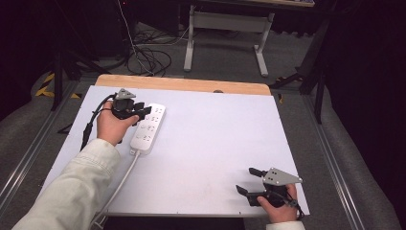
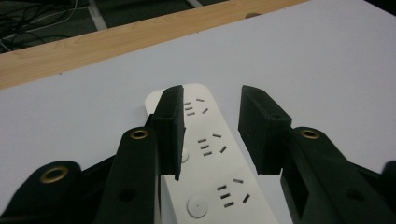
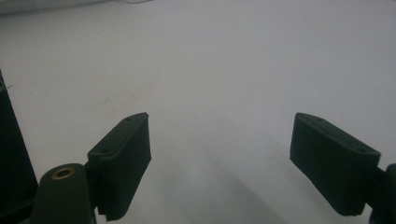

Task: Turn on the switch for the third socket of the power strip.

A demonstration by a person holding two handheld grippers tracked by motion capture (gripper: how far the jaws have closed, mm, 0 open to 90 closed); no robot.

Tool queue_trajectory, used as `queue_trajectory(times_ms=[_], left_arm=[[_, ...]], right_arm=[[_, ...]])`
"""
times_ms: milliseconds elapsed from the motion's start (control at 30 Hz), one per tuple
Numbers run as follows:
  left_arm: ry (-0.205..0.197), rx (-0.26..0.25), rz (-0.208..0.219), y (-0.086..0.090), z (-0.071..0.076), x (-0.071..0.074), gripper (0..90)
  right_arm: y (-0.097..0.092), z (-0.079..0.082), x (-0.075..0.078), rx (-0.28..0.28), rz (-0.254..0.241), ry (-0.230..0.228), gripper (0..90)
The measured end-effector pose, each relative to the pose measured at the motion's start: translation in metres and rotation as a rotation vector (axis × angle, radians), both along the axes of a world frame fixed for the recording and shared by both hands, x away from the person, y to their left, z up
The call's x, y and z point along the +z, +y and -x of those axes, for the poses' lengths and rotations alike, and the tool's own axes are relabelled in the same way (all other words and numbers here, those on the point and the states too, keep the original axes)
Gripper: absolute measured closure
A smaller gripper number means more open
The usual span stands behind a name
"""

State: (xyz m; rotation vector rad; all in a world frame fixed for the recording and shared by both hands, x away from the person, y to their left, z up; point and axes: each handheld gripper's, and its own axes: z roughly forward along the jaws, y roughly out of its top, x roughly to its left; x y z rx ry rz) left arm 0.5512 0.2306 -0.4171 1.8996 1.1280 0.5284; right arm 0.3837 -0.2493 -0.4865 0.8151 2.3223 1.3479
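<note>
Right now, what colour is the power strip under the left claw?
White: the long plastic power strip with round buttons, clearest in the left gripper view.

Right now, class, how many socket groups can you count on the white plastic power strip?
3 on the white plastic power strip: far end, middle, near end. More may be hidden nearer the camera.

Bright even tabletop, dark surroundings, soft shadows

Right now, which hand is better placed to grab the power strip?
Left. The left gripper hangs over the power strip, its jaws open astride it. The right gripper sits open across the table, near the front edge.
</note>
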Motion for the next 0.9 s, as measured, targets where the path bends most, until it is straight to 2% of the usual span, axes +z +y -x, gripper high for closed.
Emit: queue_trajectory(times_ms=[100,200,500,633,667,900], left_arm=[[0.003,0.004,-0.028,0.0,-0.002,-0.004,65.1],[0.006,0.009,-0.034,0.0,-0.007,-0.009,67.3],[0.049,0.009,-0.038,-0.004,-0.018,-0.024,72.9],[0.04,0.003,-0.04,-0.005,-0.019,-0.028,74.4],[0.033,0.0,-0.059,-0.005,-0.02,-0.03,74.9],[0.042,0.008,-0.085,-0.003,-0.021,-0.033,78.4]], right_arm=[[0.0,0.0,0.0,0.0,-0.003,0.0,20.8],[0.001,0.0,-0.001,0.003,-0.001,0.003,20.8],[-0.001,0.0,-0.001,0.003,-0.005,0.004,20.8],[-0.001,0.0,-0.001,0.008,-0.007,0.003,20.7],[-0.001,0.0,-0.001,0.009,-0.009,0.002,20.8],[-0.001,0.0,-0.001,0.011,-0.008,0.004,20.8]])
